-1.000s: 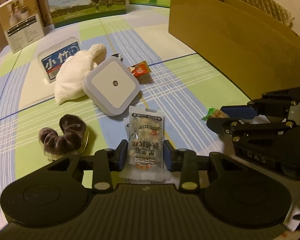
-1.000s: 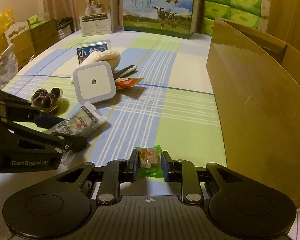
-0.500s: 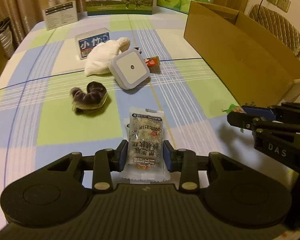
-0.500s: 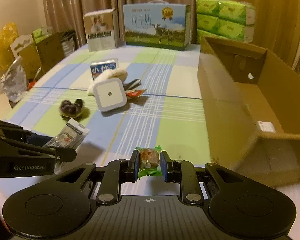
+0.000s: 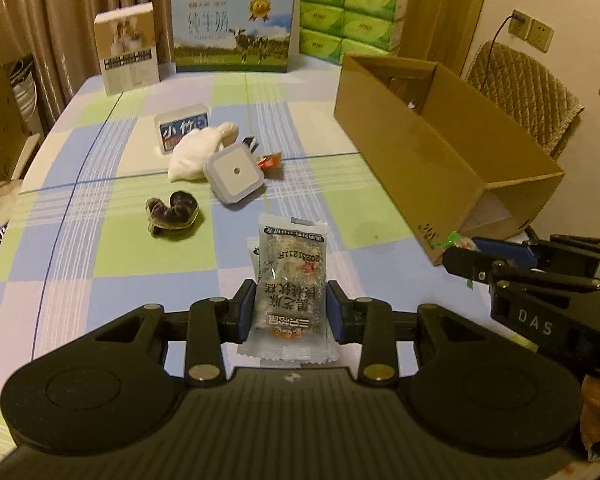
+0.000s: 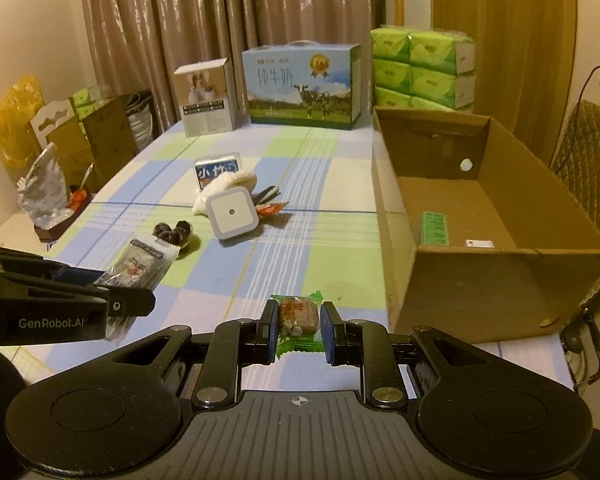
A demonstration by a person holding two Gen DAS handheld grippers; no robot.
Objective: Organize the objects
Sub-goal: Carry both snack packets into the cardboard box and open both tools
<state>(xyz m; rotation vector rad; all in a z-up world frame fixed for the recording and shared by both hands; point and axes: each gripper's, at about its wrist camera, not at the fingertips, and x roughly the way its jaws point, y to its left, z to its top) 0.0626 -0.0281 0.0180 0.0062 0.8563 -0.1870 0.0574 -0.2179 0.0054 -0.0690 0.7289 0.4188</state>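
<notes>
Left gripper point(image 5: 291, 312) clamps a clear snack packet point(image 5: 290, 276), right gripper point(image 6: 299, 330) pinches a green-wrapped candy point(image 6: 298, 320), both near the cardboard box point(image 6: 488, 276)

Dim warm light, fisheye-bent edges

At twelve o'clock along the table's far edge stands a milk carton case point(image 6: 302, 84) printed with cows. At one o'clock sit stacked green tissue packs point(image 6: 422, 68); at eleven, a white box point(image 6: 206, 98), its print too small to read.
</notes>
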